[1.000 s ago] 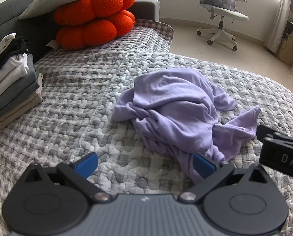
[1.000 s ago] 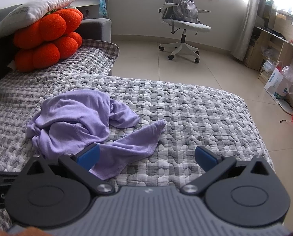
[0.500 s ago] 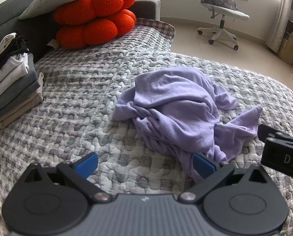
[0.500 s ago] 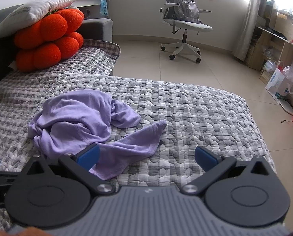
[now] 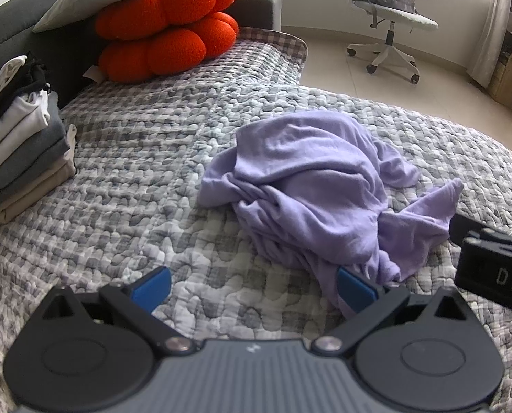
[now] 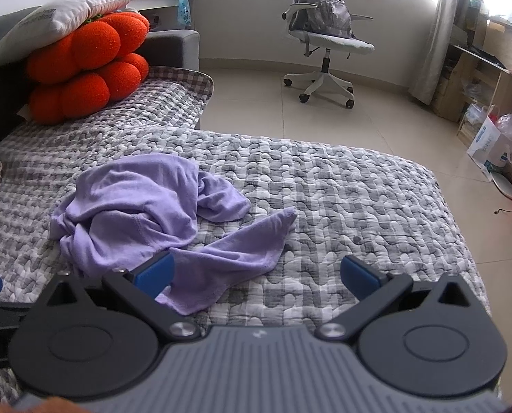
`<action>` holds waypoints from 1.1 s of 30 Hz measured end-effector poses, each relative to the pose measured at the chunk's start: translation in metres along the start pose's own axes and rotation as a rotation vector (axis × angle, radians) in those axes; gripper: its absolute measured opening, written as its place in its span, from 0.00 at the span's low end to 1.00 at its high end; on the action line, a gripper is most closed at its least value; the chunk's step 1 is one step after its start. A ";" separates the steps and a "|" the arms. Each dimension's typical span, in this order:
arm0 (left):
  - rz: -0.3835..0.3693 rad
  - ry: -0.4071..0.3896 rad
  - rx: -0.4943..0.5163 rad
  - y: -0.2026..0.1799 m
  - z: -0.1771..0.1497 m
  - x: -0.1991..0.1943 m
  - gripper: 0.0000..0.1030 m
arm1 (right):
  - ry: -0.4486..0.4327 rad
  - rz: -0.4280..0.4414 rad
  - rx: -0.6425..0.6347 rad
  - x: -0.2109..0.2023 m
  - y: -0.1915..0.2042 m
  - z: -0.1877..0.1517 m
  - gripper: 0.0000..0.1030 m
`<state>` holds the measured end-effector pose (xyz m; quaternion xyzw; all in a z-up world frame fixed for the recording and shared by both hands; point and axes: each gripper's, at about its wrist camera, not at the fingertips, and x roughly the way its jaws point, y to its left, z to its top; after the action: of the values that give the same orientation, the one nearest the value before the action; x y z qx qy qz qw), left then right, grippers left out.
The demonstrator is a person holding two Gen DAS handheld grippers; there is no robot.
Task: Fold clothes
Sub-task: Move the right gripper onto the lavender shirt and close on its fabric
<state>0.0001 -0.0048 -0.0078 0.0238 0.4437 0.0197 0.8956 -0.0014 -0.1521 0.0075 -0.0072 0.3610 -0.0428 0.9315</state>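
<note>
Pale tiled floor (image 6: 256, 110), white walls (image 6: 242, 10). Grey office chair (image 6: 324, 41) with a backpack (image 6: 328, 10) on its seat. Daylight from a window at right, curtain (image 6: 438, 34) beside it. Shelves (image 6: 479, 79) along the right wall. Bed under a grey checked quilt (image 6: 359, 199).

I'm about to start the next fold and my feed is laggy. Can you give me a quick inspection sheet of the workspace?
Surface: grey checked quilt over the sofa, bumpy, mostly bare.
Job's things: purple garment crumpled in a heap, one sleeve trailing out; folded stack at the left edge.
Clutter: orange cushions with a white pillow on top.
Grippers: left gripper and right gripper both open, holding nothing, fingers near the garment's edge.
Cables: a thin dark one on the floor, far right.
Surroundings: office chair carrying a backpack, shelves, curtain.
</note>
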 end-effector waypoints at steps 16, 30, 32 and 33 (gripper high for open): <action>0.028 0.031 -0.028 0.002 0.007 0.029 1.00 | 0.079 0.030 0.023 0.040 -0.009 -0.005 1.00; -0.023 0.061 -0.014 -0.004 0.008 0.057 1.00 | 0.200 0.031 -0.043 0.081 -0.004 -0.013 1.00; -0.026 0.059 -0.018 -0.004 0.006 0.059 1.00 | 0.205 0.041 -0.037 0.082 -0.006 -0.014 1.00; -0.027 0.058 -0.020 -0.003 0.005 0.059 1.00 | 0.206 0.044 -0.034 0.082 -0.007 -0.015 1.00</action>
<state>0.0404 -0.0047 -0.0517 0.0083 0.4694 0.0127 0.8828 0.0484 -0.1654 -0.0578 -0.0104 0.4558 -0.0167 0.8899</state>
